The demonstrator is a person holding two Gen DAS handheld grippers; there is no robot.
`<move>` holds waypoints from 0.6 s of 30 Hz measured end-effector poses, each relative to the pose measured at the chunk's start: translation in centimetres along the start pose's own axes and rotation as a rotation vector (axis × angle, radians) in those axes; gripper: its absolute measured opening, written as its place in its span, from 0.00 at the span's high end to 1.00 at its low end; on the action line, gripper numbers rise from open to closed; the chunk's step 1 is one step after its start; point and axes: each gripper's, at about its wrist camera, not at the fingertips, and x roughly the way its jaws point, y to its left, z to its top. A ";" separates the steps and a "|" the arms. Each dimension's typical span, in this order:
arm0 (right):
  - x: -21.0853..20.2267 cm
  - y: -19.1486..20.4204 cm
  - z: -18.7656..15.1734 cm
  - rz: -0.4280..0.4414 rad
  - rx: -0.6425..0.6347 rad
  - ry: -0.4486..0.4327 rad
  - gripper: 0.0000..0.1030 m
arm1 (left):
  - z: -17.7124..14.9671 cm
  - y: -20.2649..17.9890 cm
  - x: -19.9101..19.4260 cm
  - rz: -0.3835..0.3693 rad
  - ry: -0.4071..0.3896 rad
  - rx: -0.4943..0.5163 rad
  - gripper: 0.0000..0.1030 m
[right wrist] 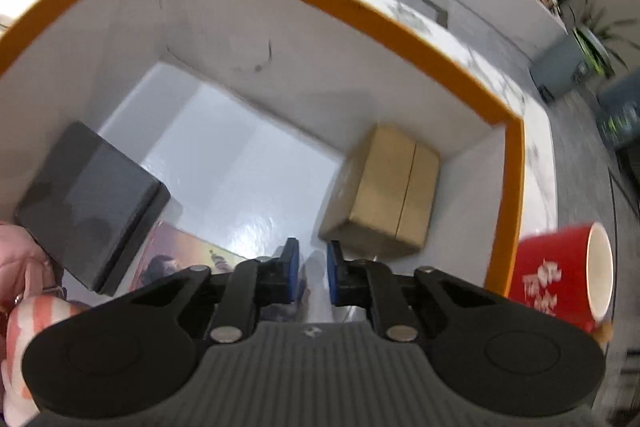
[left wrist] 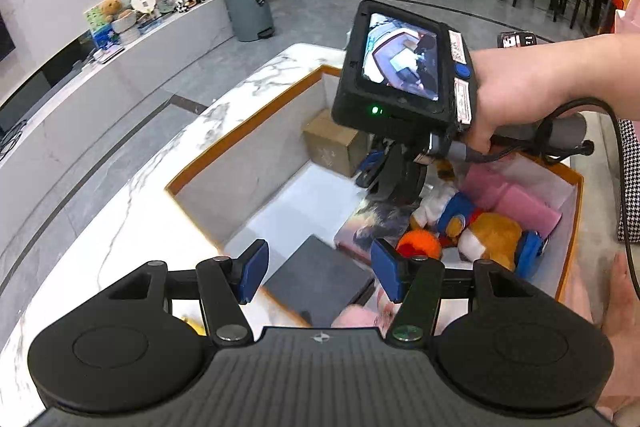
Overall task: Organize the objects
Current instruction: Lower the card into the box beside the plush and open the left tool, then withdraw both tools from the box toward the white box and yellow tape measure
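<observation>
The left claw (left wrist: 318, 269) stands wide, with nothing between its blue pads, and it hangs over the near edge of the orange-rimmed box (left wrist: 244, 125) that sits on the marble table (left wrist: 132, 195). The right claw (right wrist: 313, 267) is narrow, with only a small gap between its pads. Something pale and glossy shows in that gap, but I cannot tell if it is a held thing or only the shiny floor of the box behind.

Inside the box lie the things to organize: a cardboard carton (right wrist: 394, 193) in the far corner, a dark flat case (right wrist: 88, 205) leaning against the wall, and a picture book (right wrist: 176, 259) flat on the bottom, partly under the case. In the left wrist view a heap of plush toys (left wrist: 480, 235) and a pink packet (left wrist: 528, 209) fill the other end of the box. A red mug (right wrist: 568, 271) stands outside the box, just beside its rim.

Several things could go wrong here, in my judgement. The right wrist view is blurred toward its edges, which suggests quick motion, and the mug is close to the gripper body on that side, so a sideways swing may knock it over or off the table. If the right claw really holds something thin, a loose pinch may let it slip. The dark case rests at an angle, and a push from either claw could make it slide down on the book. The two grippers also work over the same box, so they may strike each other
</observation>
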 end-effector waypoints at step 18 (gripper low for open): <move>-9.1 0.7 1.1 0.126 -0.096 -0.264 0.69 | -7.9 6.8 -5.3 0.185 0.064 -0.048 0.34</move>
